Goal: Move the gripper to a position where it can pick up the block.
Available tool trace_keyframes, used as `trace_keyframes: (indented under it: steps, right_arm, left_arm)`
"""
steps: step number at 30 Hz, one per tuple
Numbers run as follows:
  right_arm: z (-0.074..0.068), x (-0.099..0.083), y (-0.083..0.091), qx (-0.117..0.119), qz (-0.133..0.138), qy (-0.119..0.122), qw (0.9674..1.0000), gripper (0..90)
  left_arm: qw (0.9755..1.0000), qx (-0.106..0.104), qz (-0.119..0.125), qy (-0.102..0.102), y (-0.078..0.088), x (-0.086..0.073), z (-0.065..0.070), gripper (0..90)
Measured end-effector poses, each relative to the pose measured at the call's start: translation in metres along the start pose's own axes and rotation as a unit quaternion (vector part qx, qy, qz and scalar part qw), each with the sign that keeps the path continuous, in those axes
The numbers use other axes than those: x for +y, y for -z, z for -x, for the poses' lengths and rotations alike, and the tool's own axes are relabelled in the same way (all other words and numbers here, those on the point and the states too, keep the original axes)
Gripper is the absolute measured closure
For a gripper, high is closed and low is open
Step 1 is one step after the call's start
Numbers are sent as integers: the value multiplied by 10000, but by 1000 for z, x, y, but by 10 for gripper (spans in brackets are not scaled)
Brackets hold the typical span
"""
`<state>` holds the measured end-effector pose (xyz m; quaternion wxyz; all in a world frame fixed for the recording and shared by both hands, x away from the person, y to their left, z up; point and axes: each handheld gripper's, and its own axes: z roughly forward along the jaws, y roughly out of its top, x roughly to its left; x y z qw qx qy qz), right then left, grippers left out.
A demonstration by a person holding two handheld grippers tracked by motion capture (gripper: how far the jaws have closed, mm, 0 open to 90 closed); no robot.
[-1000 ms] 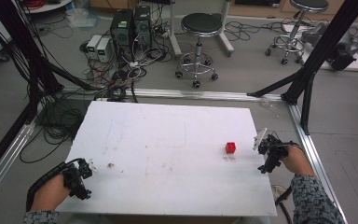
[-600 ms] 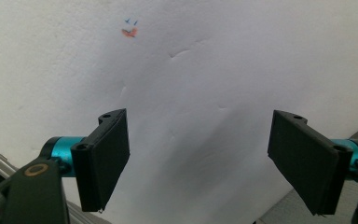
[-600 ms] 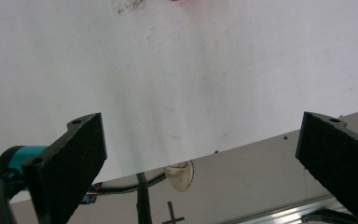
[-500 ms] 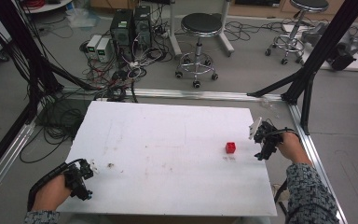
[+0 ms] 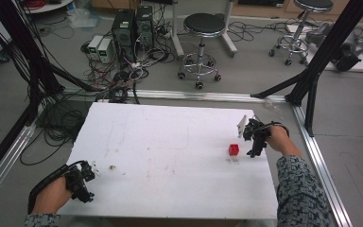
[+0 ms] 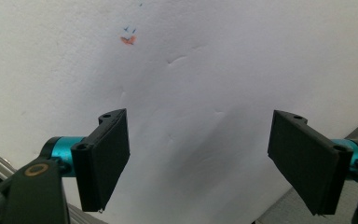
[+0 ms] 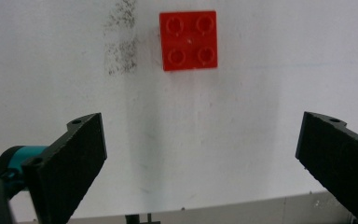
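Note:
A small red four-stud brick (image 5: pixel 234 149) lies flat on the white table (image 5: pixel 170 156), toward its right side. In the right gripper view the brick (image 7: pixel 188 40) sits ahead of the wide-apart jaws, apart from them. My right gripper (image 5: pixel 251 142) hovers just right of the brick, open and holding nothing (image 7: pixel 200 163). My left gripper (image 5: pixel 86 182) rests at the table's near left corner, open as well (image 6: pixel 198 163), with bare table between its jaws.
An orange and blue smudge (image 6: pixel 128 39) marks the table ahead of the left gripper. A grey scuff (image 7: pixel 121 46) lies beside the brick. A small bit of debris (image 5: pixel 111 167) sits near the left gripper. Stools (image 5: pixel 203 28), computers and cables stand beyond the far edge.
The right gripper has moved a little away from the person and toward the brick's right side. The left gripper and the brick have stayed put.

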<state>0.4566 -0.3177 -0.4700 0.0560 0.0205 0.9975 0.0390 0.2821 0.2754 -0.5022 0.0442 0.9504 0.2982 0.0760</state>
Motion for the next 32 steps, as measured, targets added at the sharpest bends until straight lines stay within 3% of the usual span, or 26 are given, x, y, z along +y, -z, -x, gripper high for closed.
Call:
trace_keyframes:
  steps: [6,16,27,32]
  right_arm:
    - [5,17,-15,261,-67,235,9994,8]
    - [6,38,-41,596,-195,410,9972,8]
    - [5,45,-53,673,-351,510,9958,9]
    - [3,44,-52,688,-387,361,9962,8]
  left_arm:
    - [10000,11,18,13,1,-1,0,210]
    - [10000,-12,16,-1,2,0,0,210]
    - [10000,-3,19,-16,3,-1,0,210]
    - [10000,2,25,-28,4,1,1,210]
